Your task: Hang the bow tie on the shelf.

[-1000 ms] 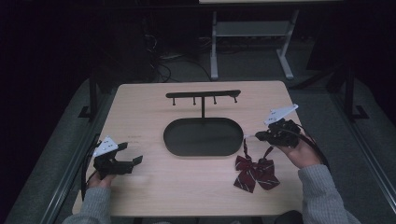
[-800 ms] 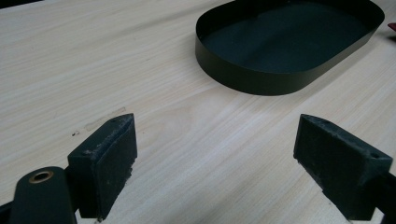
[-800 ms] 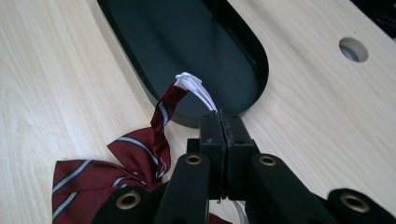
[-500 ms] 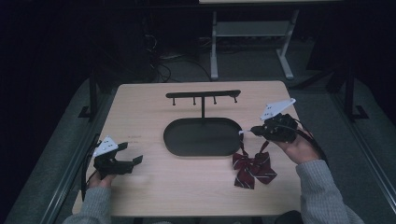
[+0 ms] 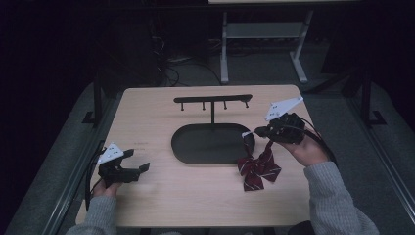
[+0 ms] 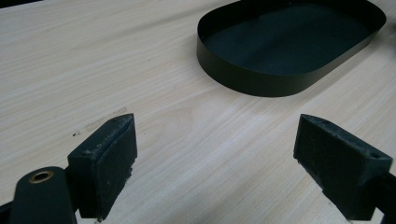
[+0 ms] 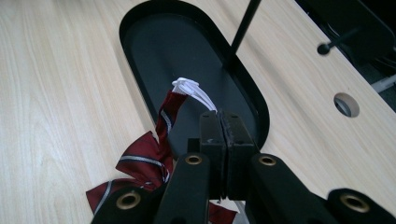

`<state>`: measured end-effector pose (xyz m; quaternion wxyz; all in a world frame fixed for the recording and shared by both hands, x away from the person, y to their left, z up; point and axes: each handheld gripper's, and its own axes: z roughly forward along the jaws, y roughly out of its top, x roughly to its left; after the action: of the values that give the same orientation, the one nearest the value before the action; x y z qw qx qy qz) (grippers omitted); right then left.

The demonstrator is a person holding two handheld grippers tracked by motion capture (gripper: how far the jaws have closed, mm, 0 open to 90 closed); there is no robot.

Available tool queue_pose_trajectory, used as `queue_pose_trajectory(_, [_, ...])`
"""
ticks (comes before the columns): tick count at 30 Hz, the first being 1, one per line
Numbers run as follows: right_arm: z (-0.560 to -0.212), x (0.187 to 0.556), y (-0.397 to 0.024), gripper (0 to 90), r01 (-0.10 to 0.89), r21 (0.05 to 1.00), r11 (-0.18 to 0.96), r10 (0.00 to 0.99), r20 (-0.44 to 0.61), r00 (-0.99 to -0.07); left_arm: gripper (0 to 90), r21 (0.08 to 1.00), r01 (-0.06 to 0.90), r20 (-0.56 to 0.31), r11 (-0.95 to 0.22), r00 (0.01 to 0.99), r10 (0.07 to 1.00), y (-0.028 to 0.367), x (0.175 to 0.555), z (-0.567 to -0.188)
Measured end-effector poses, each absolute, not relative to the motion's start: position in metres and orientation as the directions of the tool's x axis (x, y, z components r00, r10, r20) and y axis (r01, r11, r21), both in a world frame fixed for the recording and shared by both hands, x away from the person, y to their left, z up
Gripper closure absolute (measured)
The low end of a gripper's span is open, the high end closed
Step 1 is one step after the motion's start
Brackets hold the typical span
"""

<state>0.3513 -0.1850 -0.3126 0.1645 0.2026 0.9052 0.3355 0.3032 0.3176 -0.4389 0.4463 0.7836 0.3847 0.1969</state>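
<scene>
Lifting phase of hanging a bow tie on a hook stand. At centre right of the high view, the right gripper (image 5: 255,131) has its fingers (image 7: 211,135) pressed fully together on the white elastic strap (image 7: 196,92) of a dark red striped bow tie (image 5: 258,168); in the right gripper view the strap loops out ahead of the fingertips at mid-frame, with the red neckband hanging from it toward the lower left. The bow itself lies at lower centre right of the high view, apparently with its lower wings on the wooden counter (image 5: 161,205), just beside the right end of the black oval tray (image 5: 186,152) that forms the base of the stand. The stand's thin post rises from the tray to a horizontal bar with four small pegs (image 5: 213,99), seen above the tray at upper centre. At lower left of the high view the left gripper (image 5: 139,169) rests low over the counter, well apart from the tie; in the left gripper view its fingers (image 6: 109,161) stand wide apart with nothing between them, bare wood below and the tray in the upper right. Judged step: the tie is gripped by its strap and partly raised, not yet hung. The next move likely calls for carrying the strap loop up and over toward the bar, keeping the loop open enough to slip over a peg, then releasing.
</scene>
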Motion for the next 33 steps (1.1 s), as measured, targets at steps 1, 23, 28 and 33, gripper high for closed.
queue_pose_trajectory(1, [-0.312, 0.352, -0.183, 88.4, 0.256, 0.673, 0.694, 0.475, -0.161, -0.865, 13.0, 0.850, 0.429, -0.035, -0.306, 0.625, 0.779, 0.318, 0.303, -0.439])
queue_pose_trajectory(23, [-0.290, 0.366, -0.147, 88.5, 0.197, 0.663, 0.722, 0.413, -0.186, -0.891, 13.0, 0.858, 0.414, -0.029, -0.305, 0.631, 0.775, 0.318, 0.303, -0.438])
queue_pose_trajectory(28, [-0.285, 0.371, -0.142, 88.5, 0.189, 0.664, 0.724, 0.406, -0.189, -0.894, 13.0, 0.859, 0.416, -0.033, -0.300, 0.627, 0.778, 0.318, 0.303, -0.439])
queue_pose_trajectory(33, [-0.282, 0.374, -0.138, 88.5, 0.187, 0.664, 0.724, 0.404, -0.188, -0.895, 13.0, 0.858, 0.419, -0.035, -0.298, 0.626, 0.779, 0.318, 0.304, -0.439])
